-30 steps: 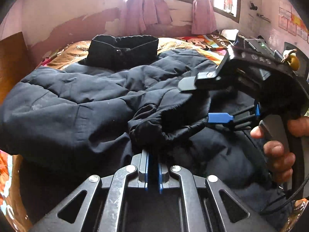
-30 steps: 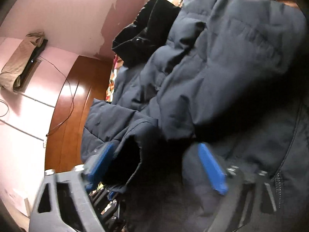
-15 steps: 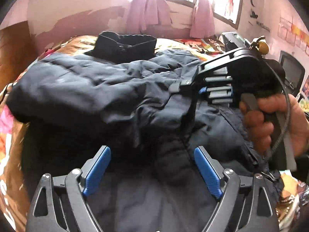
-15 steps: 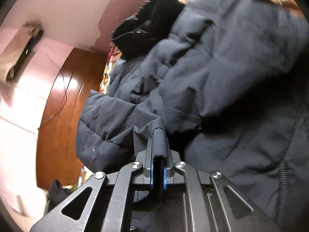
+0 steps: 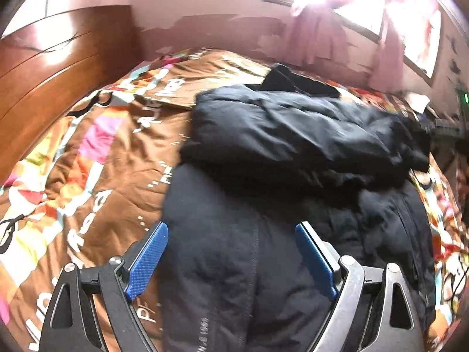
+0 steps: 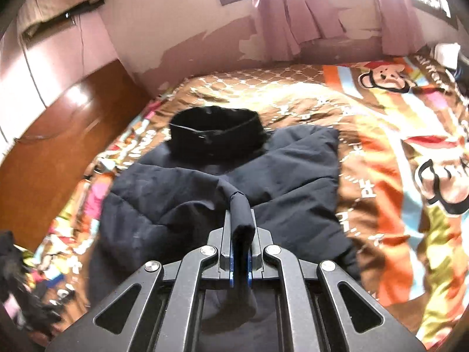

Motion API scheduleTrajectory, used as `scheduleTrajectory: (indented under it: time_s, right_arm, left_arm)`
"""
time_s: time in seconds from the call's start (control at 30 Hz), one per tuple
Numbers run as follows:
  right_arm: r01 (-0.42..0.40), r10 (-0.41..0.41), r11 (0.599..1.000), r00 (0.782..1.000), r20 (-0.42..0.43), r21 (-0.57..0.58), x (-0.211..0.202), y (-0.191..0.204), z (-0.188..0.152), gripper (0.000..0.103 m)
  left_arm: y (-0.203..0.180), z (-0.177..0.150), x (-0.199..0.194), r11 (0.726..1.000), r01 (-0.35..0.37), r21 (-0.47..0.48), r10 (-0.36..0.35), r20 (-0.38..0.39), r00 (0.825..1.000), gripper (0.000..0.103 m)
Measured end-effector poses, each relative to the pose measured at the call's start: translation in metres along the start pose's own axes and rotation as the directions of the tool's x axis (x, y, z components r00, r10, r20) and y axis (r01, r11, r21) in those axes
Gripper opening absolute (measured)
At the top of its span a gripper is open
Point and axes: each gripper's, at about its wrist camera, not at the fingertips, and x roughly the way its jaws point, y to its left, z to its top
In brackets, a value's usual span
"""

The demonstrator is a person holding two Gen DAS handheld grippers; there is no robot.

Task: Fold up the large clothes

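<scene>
Right gripper (image 6: 241, 252): jaws together, clamped on a narrow fold of the dark padded jacket (image 6: 187, 199). Pinched fold rose from between the blue pads and ran away from the tool into the jacket body; loose fabric hung below the pads, toward the camera. Beyond the clamp, jacket lay spread on the patterned bedspread (image 6: 395, 152), black collar (image 6: 215, 136) at the far end, upright and ring-shaped. Right-hand edge of the jacket folded inward, with a straight edge near the orange band of the bedspread. Cartoon monkey print (image 6: 384, 77) seen far right. Farther out: wooden headboard (image 6: 52, 135) at left, peeling pink wall (image 6: 181, 29), pink curtains (image 6: 290, 14) under a bright window.

Left gripper (image 5: 231, 259): jaws wide apart, holding nothing. Blue pads (image 5: 146, 259) stood either side of the near part of the jacket (image 5: 240, 278); contact with fabric could not be told. Just past the tool, a thick folded layer of the jacket (image 5: 293, 135) lay across the lower layer, its edge running left to right. Collar (image 5: 296, 80) visible at the far end, partly hidden by that fold. Zipper line along the right side, blurred. Bedspread (image 5: 88, 161) exposed at left of the jacket, headboard (image 5: 52, 67) beyond it at far left. Dark blurred object at the right edge of the view, not identifiable.
</scene>
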Motion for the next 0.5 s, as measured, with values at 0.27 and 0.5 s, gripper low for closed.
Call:
scheduleTrajectory:
  time_s: [0.27,0.5]
  right_arm:
    - [0.207,-0.213,0.973,0.976,-0.052,-0.105,0.052,0.002,-0.013,0.013]
    - [0.297,-0.291,0.947,0.955,0.063,-0.120,0.047,0.000,-0.002,0.037]
  left_arm:
    - [0.006,0.058,0.034,0.997,-0.069,0.046,0.068,0.032,0.997,0.087]
    - [-0.027,0.101,0.097,0.996,0.008,0.091,-0.008,-0.005,1.000,0.087]
